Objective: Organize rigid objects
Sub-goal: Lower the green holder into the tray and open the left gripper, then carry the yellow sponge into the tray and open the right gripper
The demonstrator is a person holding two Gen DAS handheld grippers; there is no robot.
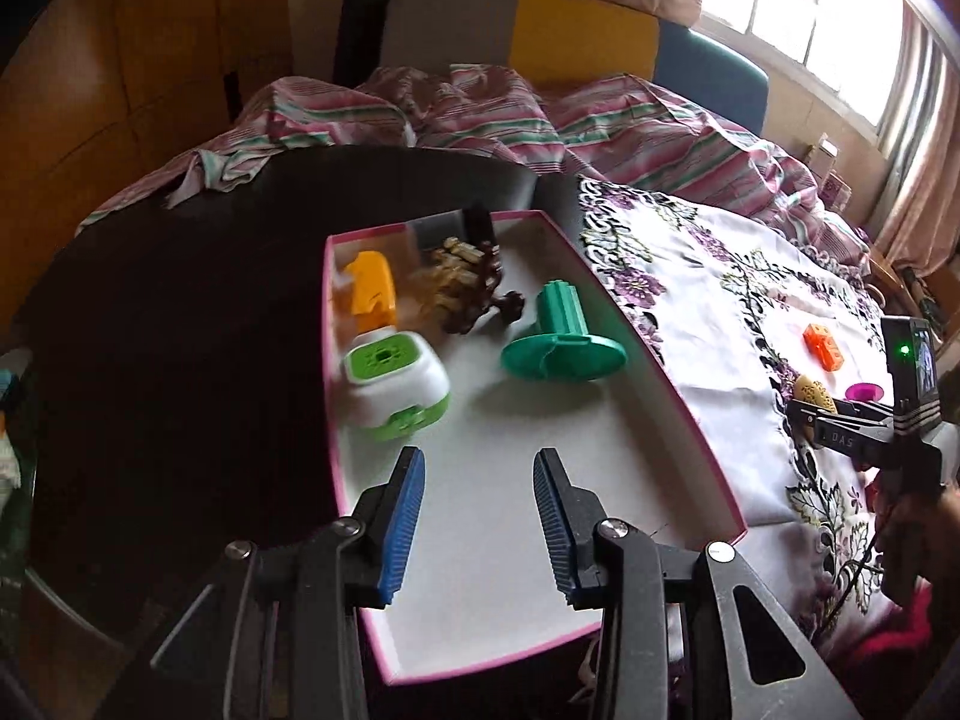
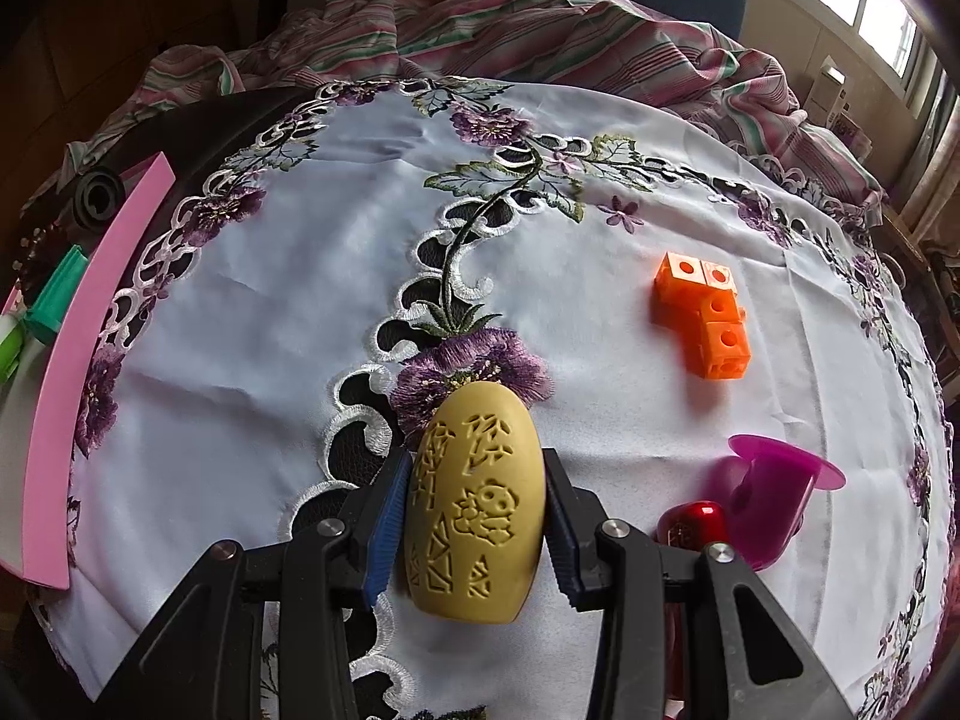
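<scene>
My left gripper (image 1: 480, 480) is open and empty over the near part of a pink-rimmed white box (image 1: 660, 354). In the box lie a teal spool (image 1: 561, 339), a green-and-white case (image 1: 393, 384), a yellow piece (image 1: 372, 288) and brown carved pieces (image 1: 474, 282). My right gripper (image 2: 474, 504) is shut on a tan carved egg (image 2: 474, 504) just above the embroidered cloth (image 2: 270, 312); the egg also shows in the left wrist view (image 1: 813, 393). An orange block cluster (image 2: 705, 315), a magenta spool (image 2: 771, 492) and a red piece (image 2: 690, 525) lie on the cloth to the right.
The box's pink wall (image 2: 90, 330) stands at the left of the cloth. The dark table top (image 1: 180, 300) lies left of the box. A striped sheet (image 1: 480, 114) is bunched along the far edge, with chairs (image 1: 582, 36) and a window behind.
</scene>
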